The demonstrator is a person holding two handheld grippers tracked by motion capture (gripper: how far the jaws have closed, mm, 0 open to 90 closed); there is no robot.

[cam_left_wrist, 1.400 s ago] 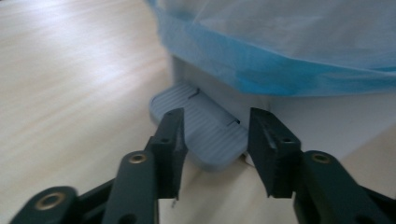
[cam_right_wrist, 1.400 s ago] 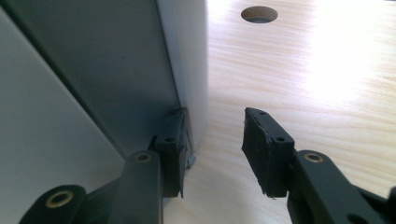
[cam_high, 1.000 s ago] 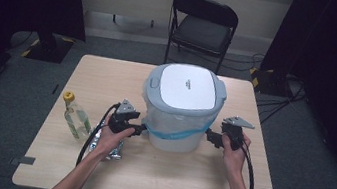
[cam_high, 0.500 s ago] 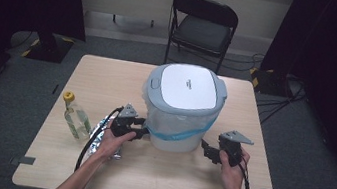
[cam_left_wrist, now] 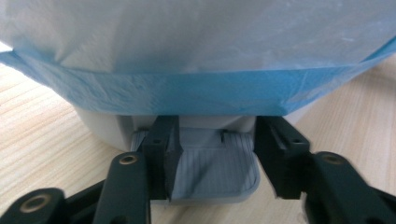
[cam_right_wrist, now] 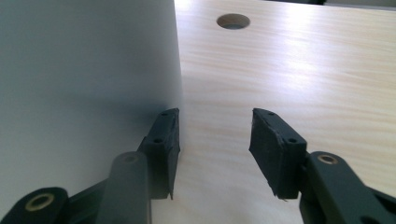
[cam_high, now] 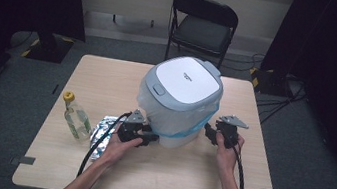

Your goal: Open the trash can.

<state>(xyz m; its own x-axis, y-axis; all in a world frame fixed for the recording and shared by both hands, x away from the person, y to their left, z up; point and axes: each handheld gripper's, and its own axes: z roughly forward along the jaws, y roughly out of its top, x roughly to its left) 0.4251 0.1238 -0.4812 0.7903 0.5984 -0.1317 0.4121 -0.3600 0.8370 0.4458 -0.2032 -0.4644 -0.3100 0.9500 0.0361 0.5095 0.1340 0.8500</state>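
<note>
A white bin with a grey lid (cam_high: 184, 80) stands in the middle of the table, lined with a clear bag with a blue band (cam_left_wrist: 187, 93). My left gripper (cam_high: 151, 136) is low at the bin's front base. Its jaws (cam_left_wrist: 217, 135) stand either side of the grey ribbed foot pedal (cam_left_wrist: 210, 172); they have just eased slightly wider after closing in, and I see no firm grip. My right gripper (cam_high: 208, 131) is at the bin's right side. Its jaws (cam_right_wrist: 215, 126) have just been closing with only bare tabletop between them, one pad beside the bin's wall (cam_right_wrist: 84, 93).
A clear bottle with a yellow cap (cam_high: 77, 119) and a foil packet (cam_high: 102, 132) lie left of my left hand. A black folding chair (cam_high: 202, 26) stands behind the wooden table (cam_high: 143, 182). The tabletop has a round hole (cam_right_wrist: 233, 20).
My left gripper has slid right, in to the bin's base. My right gripper dropped back toward the person, then returned to the bin's side with its jaws narrower.
</note>
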